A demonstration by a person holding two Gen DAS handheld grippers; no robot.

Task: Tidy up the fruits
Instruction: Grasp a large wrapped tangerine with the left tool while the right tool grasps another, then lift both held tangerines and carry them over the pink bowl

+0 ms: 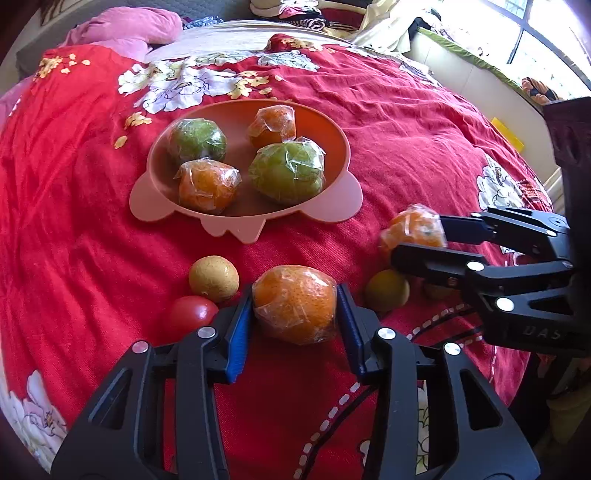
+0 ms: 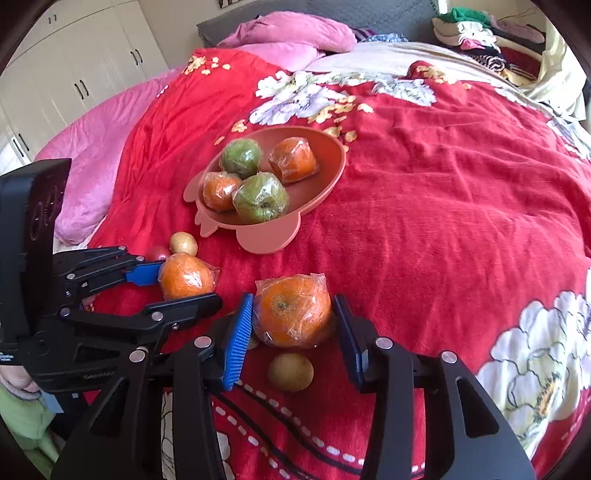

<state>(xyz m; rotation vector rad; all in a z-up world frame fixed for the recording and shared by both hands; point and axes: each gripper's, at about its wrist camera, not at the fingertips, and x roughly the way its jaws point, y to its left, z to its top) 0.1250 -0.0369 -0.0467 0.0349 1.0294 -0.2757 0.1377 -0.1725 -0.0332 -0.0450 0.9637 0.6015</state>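
Note:
A pink bowl (image 1: 332, 155) (image 2: 325, 184) on the red bedspread holds two wrapped green fruits (image 1: 288, 173) and two wrapped oranges (image 1: 207, 186). My left gripper (image 1: 293, 306) is shut on a wrapped orange (image 1: 295, 302), also seen in the right wrist view (image 2: 184, 277). My right gripper (image 2: 293, 321) is shut on another wrapped orange (image 2: 293, 314), which shows in the left wrist view (image 1: 415, 229). Both oranges are just above the bedspread, near the bowl's front.
Loose on the bedspread lie a tan round fruit (image 1: 213, 278), a red tomato (image 1: 192, 314), an olive-brown fruit (image 1: 387, 291) and another tan fruit (image 2: 290, 372). Pink pillows (image 2: 288, 31) lie at the bed's far side; clothes (image 2: 476, 33) are piled at the far right.

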